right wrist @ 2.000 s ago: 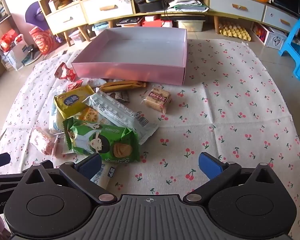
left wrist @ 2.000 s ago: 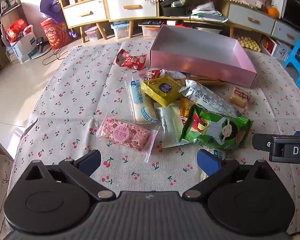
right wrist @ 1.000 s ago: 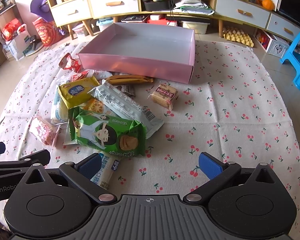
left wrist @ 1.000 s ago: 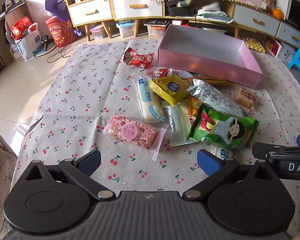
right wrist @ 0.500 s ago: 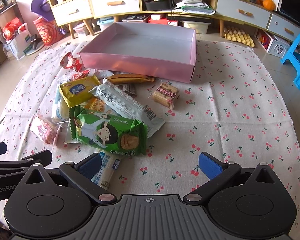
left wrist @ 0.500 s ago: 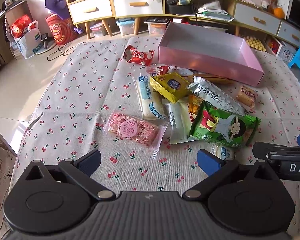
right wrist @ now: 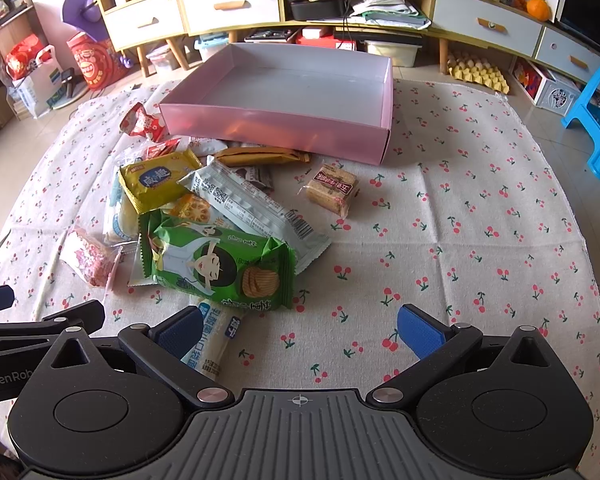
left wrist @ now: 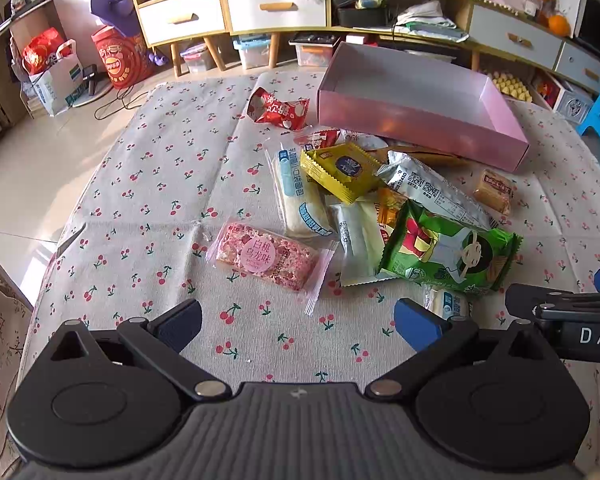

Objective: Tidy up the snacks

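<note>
A cherry-print cloth (right wrist: pixel 460 220) carries a pink box (right wrist: pixel 276 128) and snack packets (right wrist: pixel 220 264).

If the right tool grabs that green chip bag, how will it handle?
The green chip bag looks puffed, so probably light and squashy; the chips inside could crack. Its glossy film may slip. It lies across other packets, so lifting may drag them.
</note>
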{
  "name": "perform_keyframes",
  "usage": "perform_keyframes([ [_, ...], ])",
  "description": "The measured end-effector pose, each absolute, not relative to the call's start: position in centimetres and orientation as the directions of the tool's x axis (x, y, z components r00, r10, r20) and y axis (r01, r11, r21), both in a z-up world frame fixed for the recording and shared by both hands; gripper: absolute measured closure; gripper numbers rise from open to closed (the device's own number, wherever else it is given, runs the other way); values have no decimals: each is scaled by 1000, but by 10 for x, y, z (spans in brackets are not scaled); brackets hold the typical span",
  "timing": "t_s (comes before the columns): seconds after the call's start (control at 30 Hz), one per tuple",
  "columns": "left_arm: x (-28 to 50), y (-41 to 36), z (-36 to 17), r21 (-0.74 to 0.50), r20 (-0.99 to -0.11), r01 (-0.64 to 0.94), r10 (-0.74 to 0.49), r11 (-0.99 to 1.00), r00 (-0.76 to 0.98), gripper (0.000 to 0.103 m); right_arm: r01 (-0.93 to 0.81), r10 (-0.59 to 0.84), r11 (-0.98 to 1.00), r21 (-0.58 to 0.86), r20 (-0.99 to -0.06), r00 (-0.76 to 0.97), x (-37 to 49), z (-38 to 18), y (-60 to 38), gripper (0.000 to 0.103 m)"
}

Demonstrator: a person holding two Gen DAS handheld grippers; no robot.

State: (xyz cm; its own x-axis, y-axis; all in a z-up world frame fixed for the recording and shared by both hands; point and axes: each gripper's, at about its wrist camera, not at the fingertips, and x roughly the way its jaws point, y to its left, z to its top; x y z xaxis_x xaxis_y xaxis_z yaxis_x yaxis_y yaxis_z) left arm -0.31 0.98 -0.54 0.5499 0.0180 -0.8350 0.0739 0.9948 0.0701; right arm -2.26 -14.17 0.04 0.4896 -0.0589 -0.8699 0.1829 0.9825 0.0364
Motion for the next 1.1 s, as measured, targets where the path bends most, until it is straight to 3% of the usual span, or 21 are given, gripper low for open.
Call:
perform_keyframes([
  [1.1, -3, 10, -6, 66, -842, 72, 16, 995, 540, 0, 182, -58, 982, 37, -871, 488, -22, -1, -141, 0],
])
